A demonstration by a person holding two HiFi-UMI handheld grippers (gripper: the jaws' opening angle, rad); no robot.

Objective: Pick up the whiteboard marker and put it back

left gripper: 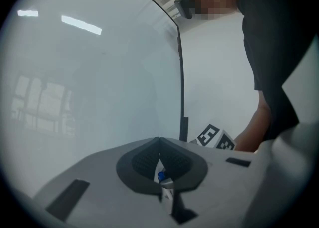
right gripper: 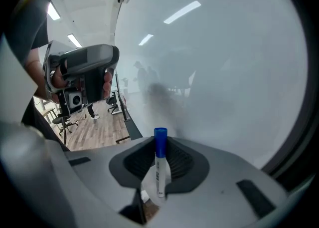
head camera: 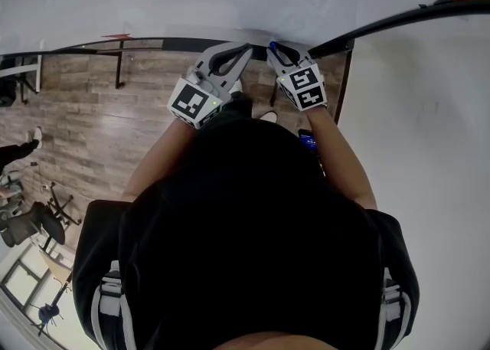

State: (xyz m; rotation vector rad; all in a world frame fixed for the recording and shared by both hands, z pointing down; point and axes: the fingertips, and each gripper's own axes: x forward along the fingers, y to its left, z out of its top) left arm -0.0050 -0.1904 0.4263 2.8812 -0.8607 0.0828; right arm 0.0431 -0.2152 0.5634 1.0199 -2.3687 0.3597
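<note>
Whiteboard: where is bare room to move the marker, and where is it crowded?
Bare: the whiteboard face ahead of the marker, between the left gripper and the dark frame. Crowded: the board's lower edge, where the right gripper stands close beside the left.

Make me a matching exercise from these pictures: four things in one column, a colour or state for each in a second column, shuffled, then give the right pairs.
Column one
1. whiteboard marker
2. left gripper
3. right gripper
4. floor

Column two
A. wooden planks
B. fingers shut on the marker
C. blue cap, white barrel
D. fingers closed tip to tip

Pairs: 1-C, 2-D, 3-B, 4-A
</note>
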